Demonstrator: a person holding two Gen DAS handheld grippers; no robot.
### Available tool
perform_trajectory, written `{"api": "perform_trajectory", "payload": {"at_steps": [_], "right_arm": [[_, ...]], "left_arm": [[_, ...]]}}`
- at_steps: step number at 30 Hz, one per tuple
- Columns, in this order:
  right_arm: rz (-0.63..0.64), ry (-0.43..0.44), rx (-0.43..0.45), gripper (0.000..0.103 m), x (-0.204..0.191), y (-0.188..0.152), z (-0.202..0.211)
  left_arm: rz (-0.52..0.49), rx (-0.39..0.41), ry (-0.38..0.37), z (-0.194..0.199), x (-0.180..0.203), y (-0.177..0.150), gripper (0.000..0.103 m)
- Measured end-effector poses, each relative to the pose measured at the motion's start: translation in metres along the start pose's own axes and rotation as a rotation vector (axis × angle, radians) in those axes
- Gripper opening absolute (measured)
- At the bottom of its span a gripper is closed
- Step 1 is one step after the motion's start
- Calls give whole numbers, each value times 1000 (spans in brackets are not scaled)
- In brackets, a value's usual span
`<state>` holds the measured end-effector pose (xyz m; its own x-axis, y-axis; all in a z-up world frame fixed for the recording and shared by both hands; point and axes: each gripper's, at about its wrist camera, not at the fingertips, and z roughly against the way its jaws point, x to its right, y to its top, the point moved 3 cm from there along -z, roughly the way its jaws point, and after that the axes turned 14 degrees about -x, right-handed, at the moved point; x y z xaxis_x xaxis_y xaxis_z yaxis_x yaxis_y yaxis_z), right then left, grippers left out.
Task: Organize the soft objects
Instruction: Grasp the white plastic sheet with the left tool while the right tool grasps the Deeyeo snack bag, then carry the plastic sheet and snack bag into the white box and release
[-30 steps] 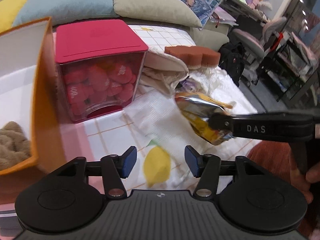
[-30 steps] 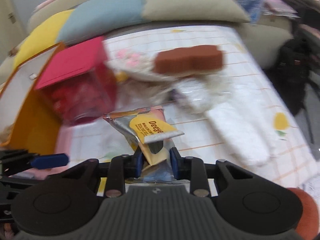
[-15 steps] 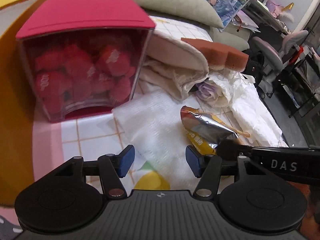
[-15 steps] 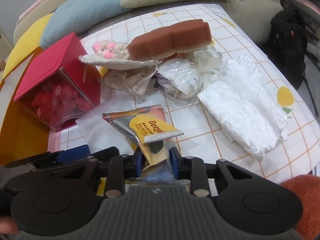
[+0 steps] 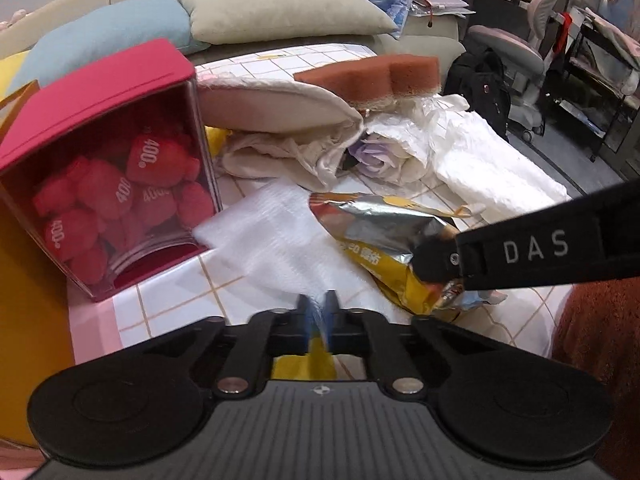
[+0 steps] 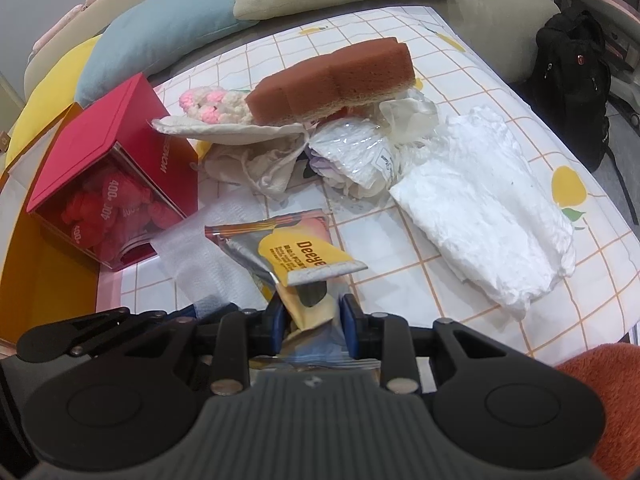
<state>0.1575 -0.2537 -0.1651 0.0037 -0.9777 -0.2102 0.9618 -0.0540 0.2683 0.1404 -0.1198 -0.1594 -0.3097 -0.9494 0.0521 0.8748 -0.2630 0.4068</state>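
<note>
Left wrist view: my left gripper (image 5: 318, 312) is pinched almost closed on the near edge of the white foam sheet (image 5: 280, 240), which lies on the checked tablecloth (image 5: 168, 300) beside the red box (image 5: 100, 176). Right wrist view: my right gripper (image 6: 314, 320) clamps the bottom end of the yellow-silver snack packet (image 6: 296, 248), which sits partly over the foam sheet (image 6: 200, 256). Brown sponge (image 6: 332, 80) sits atop the cloth pile (image 6: 256, 148); white padded wrap (image 6: 480, 208) lies to the right.
</note>
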Motion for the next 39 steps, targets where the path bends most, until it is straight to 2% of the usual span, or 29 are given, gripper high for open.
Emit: {"api": "perform_trajectory", "payload": {"at_steps": [7, 12, 17, 23, 27, 35, 39], "right_arm": [[25, -13, 52, 27, -6, -3, 11], [-6, 17, 97, 27, -6, -7, 31], [2, 25, 111, 27, -15, -14, 48], [36, 88, 140, 27, -39, -19, 76], [68, 143, 164, 27, -61, -18, 95], [154, 258, 178, 27, -119, -15, 118], [180, 318, 167, 27, -150, -10, 121]], "left_arm": [[-1, 37, -43, 24, -3, -7, 0], [25, 66, -63, 47, -12, -9, 0], [45, 139, -93, 86, -23, -16, 0], [78, 230, -100, 133, -39, -25, 0], [135, 270, -100, 160, -58, -34, 0], [205, 324, -32, 200, -95, -47, 0], [233, 371, 55, 219, -115, -52, 0]]}}
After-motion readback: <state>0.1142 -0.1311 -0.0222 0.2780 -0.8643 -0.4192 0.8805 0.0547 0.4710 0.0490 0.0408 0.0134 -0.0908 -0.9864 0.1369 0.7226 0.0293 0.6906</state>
